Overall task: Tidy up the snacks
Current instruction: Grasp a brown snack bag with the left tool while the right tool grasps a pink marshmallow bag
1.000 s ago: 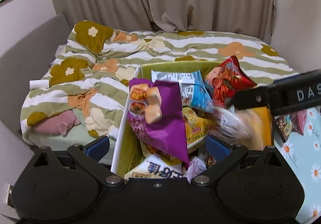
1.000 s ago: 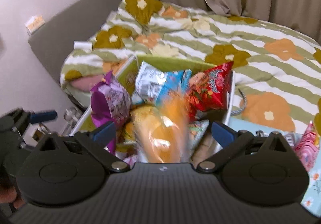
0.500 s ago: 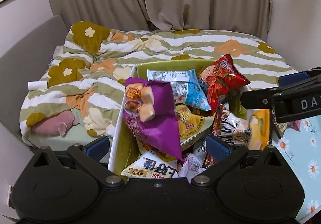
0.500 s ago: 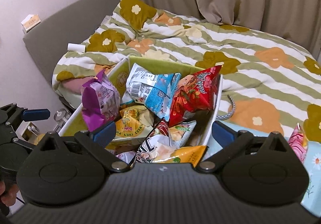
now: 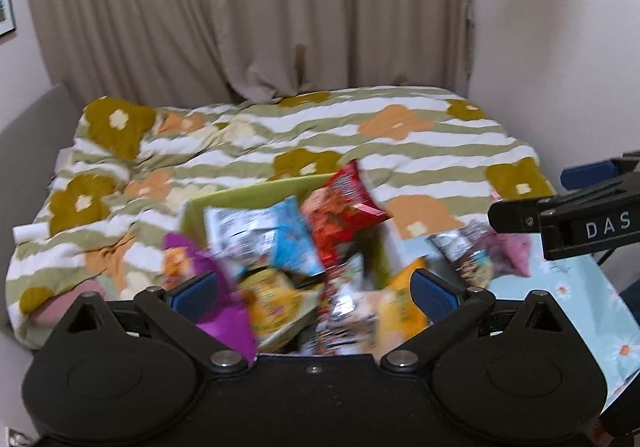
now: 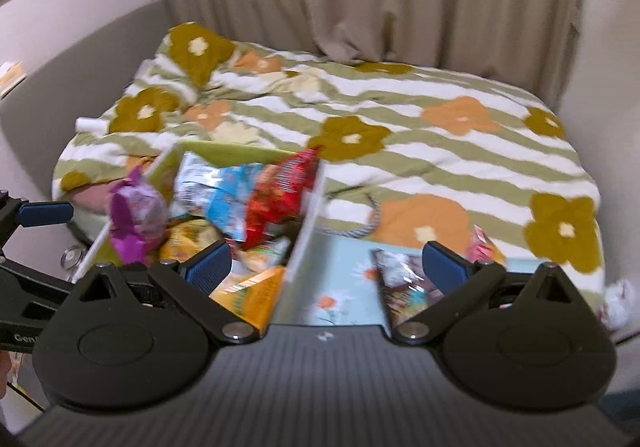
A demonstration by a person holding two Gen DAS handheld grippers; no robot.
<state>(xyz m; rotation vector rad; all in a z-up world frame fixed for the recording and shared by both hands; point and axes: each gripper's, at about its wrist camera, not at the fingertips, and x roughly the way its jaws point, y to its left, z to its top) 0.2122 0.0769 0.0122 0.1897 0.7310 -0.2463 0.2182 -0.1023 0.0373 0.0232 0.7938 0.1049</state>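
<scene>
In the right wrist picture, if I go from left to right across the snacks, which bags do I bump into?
purple bag → blue and white bag → red bag → white box wall → dark snack pack on the daisy cloth → pink packet

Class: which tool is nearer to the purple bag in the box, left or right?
Left. The left tool hangs right over the purple bag; the right tool sits past the box's far wall.

Light: soft, even indoor, no hard shadows or glare | Blur: motion smear in both views, strongest on the snack bags (image 5: 288, 247) | Gripper bodies sharp | Distortion: fisheye bending at edges, dark corner vignetting.
</scene>
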